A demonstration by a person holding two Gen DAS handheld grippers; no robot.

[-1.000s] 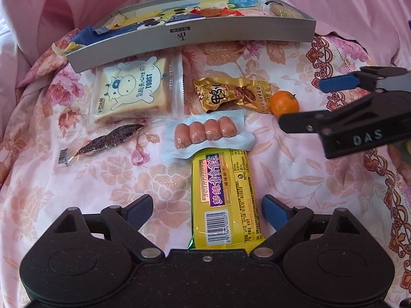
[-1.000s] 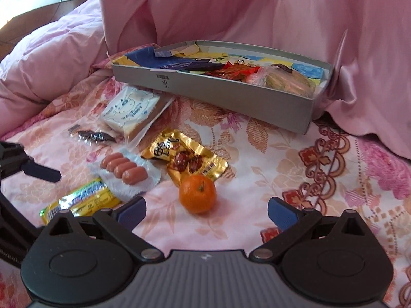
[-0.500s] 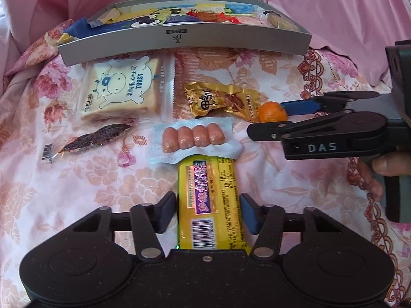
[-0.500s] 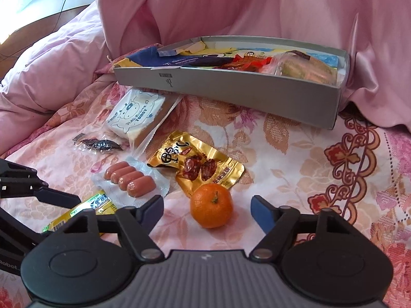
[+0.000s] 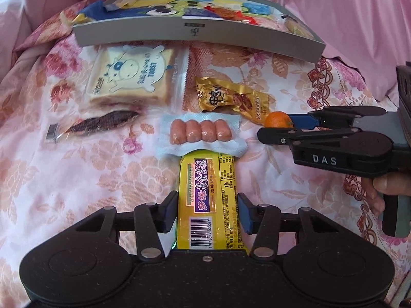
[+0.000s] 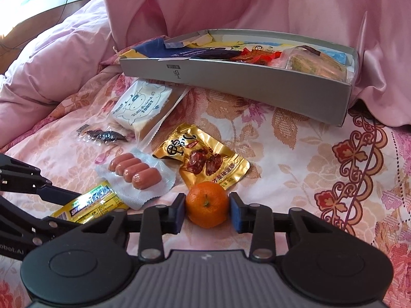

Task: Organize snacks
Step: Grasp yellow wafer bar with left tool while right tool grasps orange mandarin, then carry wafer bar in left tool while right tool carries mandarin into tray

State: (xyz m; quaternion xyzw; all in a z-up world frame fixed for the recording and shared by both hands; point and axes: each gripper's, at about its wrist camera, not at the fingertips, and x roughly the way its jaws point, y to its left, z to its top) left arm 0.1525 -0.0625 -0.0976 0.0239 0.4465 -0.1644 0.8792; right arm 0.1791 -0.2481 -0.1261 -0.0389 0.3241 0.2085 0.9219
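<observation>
A yellow biscuit packet (image 5: pixel 208 184) lies lengthwise between the pads of my left gripper (image 5: pixel 207 213); the jaws are closing and both pads touch its sides. My right gripper (image 6: pixel 206 211) is shut on a small orange (image 6: pixel 206 208) that rests on the flowered bedspread. In the left wrist view the right gripper (image 5: pixel 277 125) reaches in from the right onto that orange (image 5: pixel 277 119). A grey box (image 5: pixel 195 38) holding several snacks stands at the back.
Between the box and the grippers lie a toast packet (image 5: pixel 131 77), a gold snack packet (image 5: pixel 231 100), a sausage pack (image 5: pixel 200 134) and a dark dried snack (image 5: pixel 102 124). Pink quilt folds (image 6: pixel 64 59) rise behind and to the left. A person's fingers (image 5: pixel 385 187) hold the right handle.
Both grippers went from wide open to closed in: the left on the sides of the yellow packet, the right on the orange. Neither hand shifted much.
</observation>
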